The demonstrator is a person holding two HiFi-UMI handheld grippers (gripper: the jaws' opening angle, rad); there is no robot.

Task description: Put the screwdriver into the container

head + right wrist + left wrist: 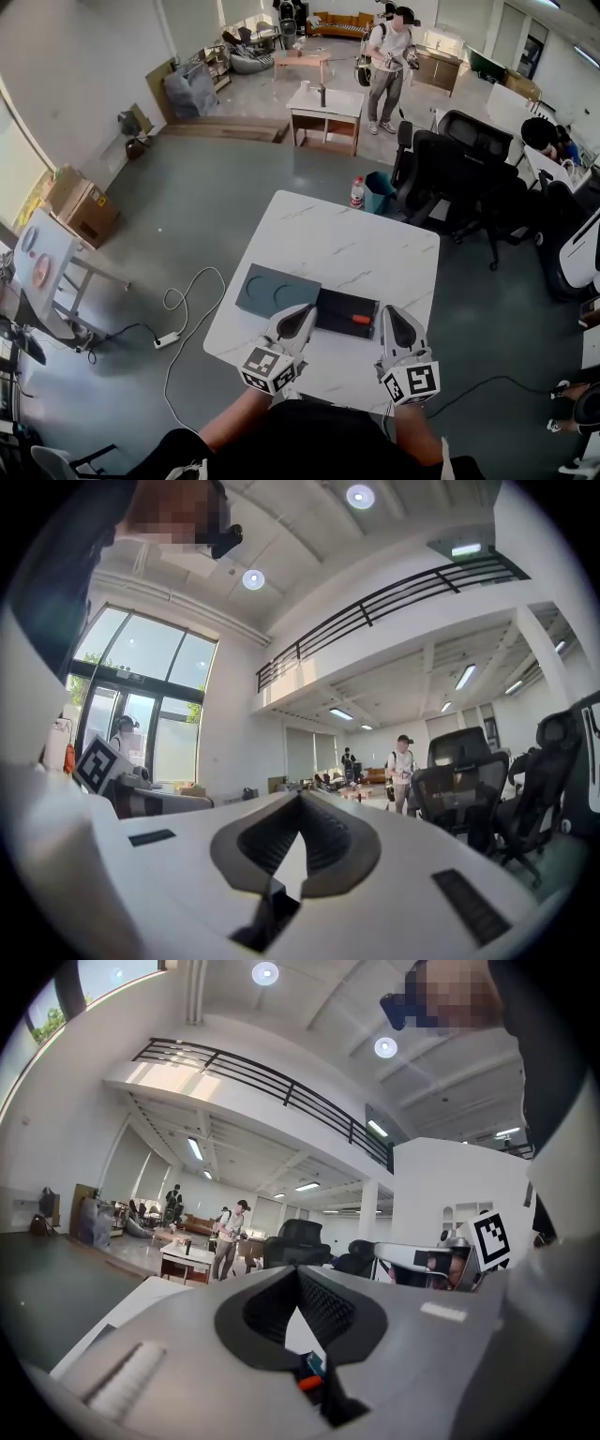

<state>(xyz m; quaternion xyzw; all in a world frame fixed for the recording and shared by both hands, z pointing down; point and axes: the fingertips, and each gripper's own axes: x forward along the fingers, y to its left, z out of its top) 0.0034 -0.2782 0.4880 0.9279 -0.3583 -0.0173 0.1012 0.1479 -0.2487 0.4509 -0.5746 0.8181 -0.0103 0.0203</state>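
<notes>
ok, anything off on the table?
Nothing stands out: the screwdriver lies inside the black container, the grey tray sits flat beside it, and nothing is spilled on the white table.

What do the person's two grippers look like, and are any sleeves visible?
The left gripper and right gripper have pale grey shells tapering to a point, with dark ribbed pads inside. Each carries a cube with black-and-white square markers. No sleeves cover the forearms.
</notes>
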